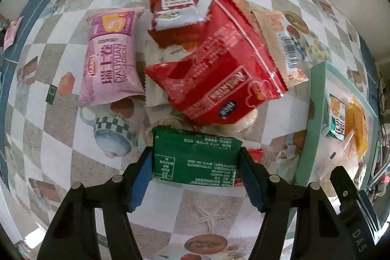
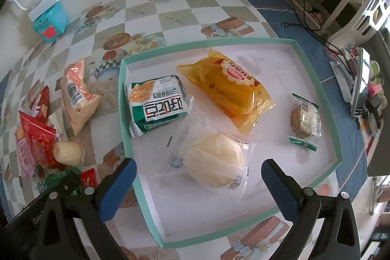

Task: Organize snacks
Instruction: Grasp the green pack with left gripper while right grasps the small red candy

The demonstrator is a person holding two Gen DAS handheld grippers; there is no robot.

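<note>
Snacks lie in two groups on the checked tablecloth point(image 2: 170, 14): a loose pile and a teal-rimmed tray point(image 2: 126, 99).

Nearest me, my left gripper point(image 1: 196, 162) points straight down, and its blue pads point(image 1: 141, 177) press both short ends of a green packet point(image 1: 195, 157), half closed on it. A small red packet point(image 1: 256, 154) peeks out beside the green one. Bare cloth lies below the gripper, toward the near edge. Just beyond crowds the pile: a large red bag point(image 1: 224, 60) tilted over a pale round bun point(image 1: 234, 125), a pink roll pack point(image 1: 112, 55) to its left, a red-and-white packet point(image 1: 174, 14) behind, and a peach pack point(image 1: 285, 45) to the right. That makes seven snacks on the cloth.

My right gripper point(image 2: 197, 179) hangs over the tray's near edge with jaws wide apart, holding nothing. The tray holds four: a clear-wrapped bun point(image 2: 214, 165) closest, between my fingers, then a green-and-white packet point(image 2: 158, 104), a yellow pack point(image 2: 226, 89), and a small cookie point(image 2: 304, 121) apart at the right. The tray's far right corner is free.

At the far left corner of the table stand a teal box point(image 2: 51, 21) and a white power strip point(image 2: 46, 2).
</note>
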